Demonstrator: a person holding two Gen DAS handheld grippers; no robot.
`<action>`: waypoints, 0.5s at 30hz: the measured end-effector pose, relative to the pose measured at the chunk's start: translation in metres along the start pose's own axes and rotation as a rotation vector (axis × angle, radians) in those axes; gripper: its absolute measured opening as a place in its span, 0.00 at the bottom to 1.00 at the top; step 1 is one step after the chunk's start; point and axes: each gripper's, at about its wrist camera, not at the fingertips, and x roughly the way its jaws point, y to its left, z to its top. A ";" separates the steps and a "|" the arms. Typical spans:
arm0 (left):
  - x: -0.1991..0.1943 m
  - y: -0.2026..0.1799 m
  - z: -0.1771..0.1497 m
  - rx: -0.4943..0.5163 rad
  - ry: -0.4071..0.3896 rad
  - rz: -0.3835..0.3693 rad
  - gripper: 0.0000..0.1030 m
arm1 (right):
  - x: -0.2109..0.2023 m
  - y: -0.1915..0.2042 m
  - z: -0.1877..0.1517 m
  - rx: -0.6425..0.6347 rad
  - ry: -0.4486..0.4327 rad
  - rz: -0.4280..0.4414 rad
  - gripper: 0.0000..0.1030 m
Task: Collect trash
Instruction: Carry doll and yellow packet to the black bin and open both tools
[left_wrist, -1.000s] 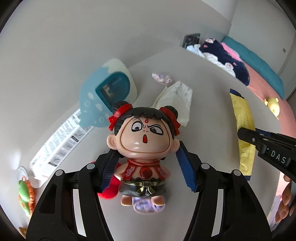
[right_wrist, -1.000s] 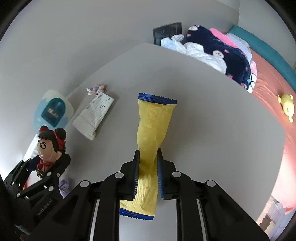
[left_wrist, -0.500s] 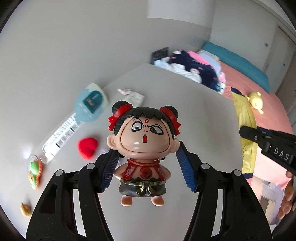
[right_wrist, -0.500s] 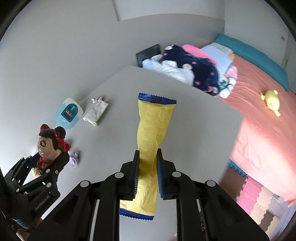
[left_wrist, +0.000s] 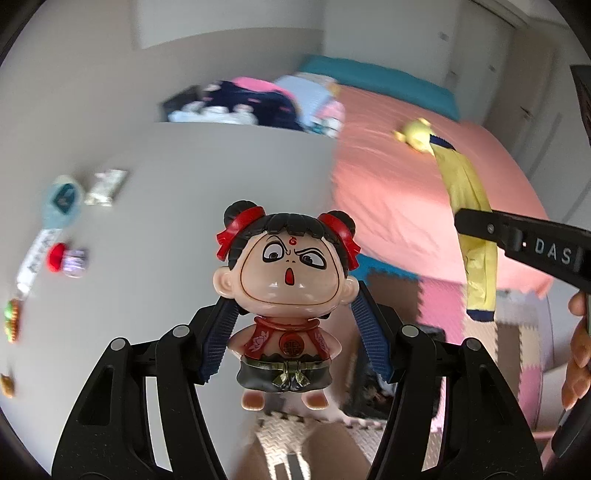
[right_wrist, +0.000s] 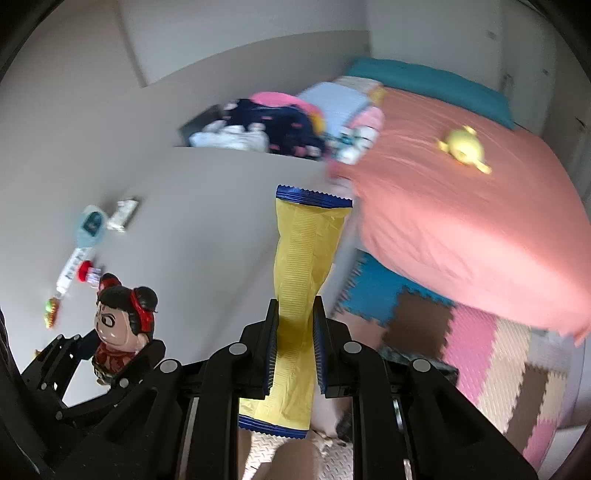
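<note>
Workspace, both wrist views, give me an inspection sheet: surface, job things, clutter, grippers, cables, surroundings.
Surface: grey table, blurred.
Job's things: yellow wrapper; doll figurine; both held off the table.
Clutter: white packet, blue tag, red piece, small bits at the left edge.
Grippers: left gripper shut on doll figurine; right gripper shut on yellow wrapper.
Cables: nothing seen.
Surroundings: pink bed, yellow plush, clothes pile, foam floor mats.

Doll figurine (left_wrist: 288, 295): glossy hard plastic, highlights on the face. Yellow wrapper (right_wrist: 301, 280): thin crinkled film with fine ribbing, serrated dark-blue ends. Left gripper (left_wrist: 293, 345): matt black plastic, jaws lined with ridged blue rubbery pads. Table (left_wrist: 207, 177): smooth matt grey. Bed (right_wrist: 461, 206): coral cloth cover. Floor mat (right_wrist: 498, 354): textured foam tiles.
</note>
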 end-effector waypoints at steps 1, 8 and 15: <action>0.002 -0.011 -0.004 0.017 0.007 -0.013 0.59 | -0.002 -0.014 -0.008 0.017 0.003 -0.012 0.18; 0.025 -0.113 -0.042 0.141 0.086 -0.126 0.59 | -0.007 -0.110 -0.067 0.142 0.050 -0.098 0.18; 0.052 -0.184 -0.076 0.226 0.180 -0.198 0.59 | -0.004 -0.181 -0.117 0.244 0.105 -0.139 0.18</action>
